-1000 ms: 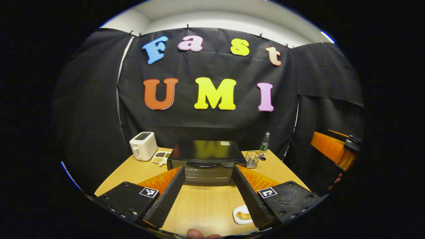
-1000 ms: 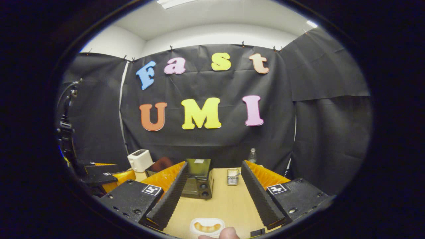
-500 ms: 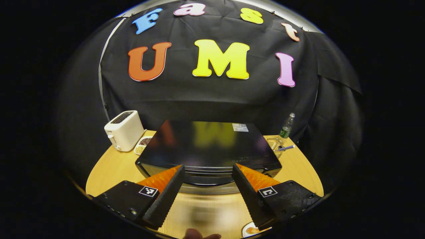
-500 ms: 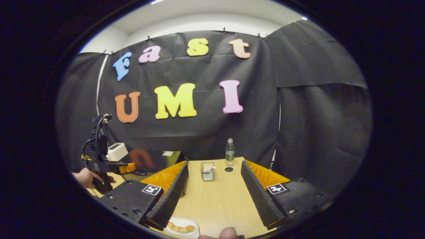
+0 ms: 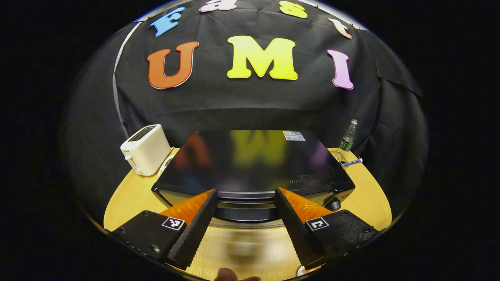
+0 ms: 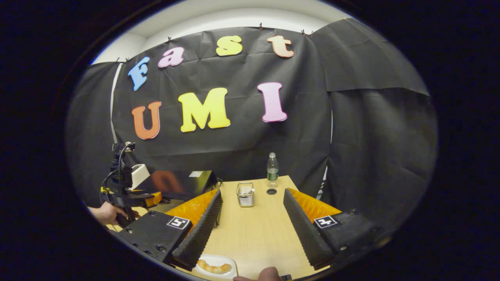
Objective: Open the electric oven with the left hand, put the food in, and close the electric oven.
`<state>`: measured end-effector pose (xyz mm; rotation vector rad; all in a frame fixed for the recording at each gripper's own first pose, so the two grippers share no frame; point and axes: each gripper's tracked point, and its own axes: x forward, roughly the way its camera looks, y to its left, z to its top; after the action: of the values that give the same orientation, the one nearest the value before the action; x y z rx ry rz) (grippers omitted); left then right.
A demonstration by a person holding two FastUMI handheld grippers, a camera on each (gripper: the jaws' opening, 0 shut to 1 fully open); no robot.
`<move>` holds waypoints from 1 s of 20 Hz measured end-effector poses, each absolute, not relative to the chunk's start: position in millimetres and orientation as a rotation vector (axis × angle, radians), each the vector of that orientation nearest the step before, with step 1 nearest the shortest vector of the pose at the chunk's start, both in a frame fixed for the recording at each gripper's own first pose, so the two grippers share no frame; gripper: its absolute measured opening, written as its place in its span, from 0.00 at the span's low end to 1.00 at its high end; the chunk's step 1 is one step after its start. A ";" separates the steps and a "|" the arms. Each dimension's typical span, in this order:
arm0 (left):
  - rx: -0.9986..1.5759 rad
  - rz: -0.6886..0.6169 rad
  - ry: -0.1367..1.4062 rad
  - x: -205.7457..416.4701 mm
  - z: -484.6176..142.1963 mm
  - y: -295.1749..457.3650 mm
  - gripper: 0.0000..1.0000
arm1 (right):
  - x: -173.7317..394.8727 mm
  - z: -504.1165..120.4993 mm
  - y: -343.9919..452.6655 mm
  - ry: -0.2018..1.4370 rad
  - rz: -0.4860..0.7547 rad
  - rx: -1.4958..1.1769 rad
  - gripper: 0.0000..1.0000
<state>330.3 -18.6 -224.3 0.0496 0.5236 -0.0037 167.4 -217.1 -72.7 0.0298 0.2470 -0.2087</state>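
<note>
Oven (image 5: 250, 164) nearer, between left claw (image 5: 244, 195) fingers

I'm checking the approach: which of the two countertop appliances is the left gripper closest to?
The black oven, right in front of the open left gripper. The white toaster stands farther off, beside the oven.
</note>
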 end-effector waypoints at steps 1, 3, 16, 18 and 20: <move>0.048 -0.015 0.530 326.9 -225.1 -18.1 0.97 | 161.5 -68.1 -213.9 0.241 -0.218 0.029 0.97; 0.081 -0.027 0.544 315.9 -225.8 -17.2 0.97 | 145.5 -61.7 -203.8 0.224 -0.230 0.031 0.97; 0.067 -0.098 0.655 216.3 -271.5 -13.0 0.98 | 50.5 -74.1 -156.6 0.252 -0.301 0.014 0.97; 0.074 -0.105 0.665 208.5 -277.0 -11.3 0.98 | 41.6 -77.2 -158.3 0.259 -0.315 0.005 0.97; 0.069 -0.109 0.673 203.4 -282.9 -11.6 0.98 | 35.6 -83.1 -153.7 0.275 -0.316 -0.002 0.97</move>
<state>203.4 -11.6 -282.9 0.0693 0.6731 -0.1088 35.6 -153.7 -83.1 -0.0016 0.2752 -0.3160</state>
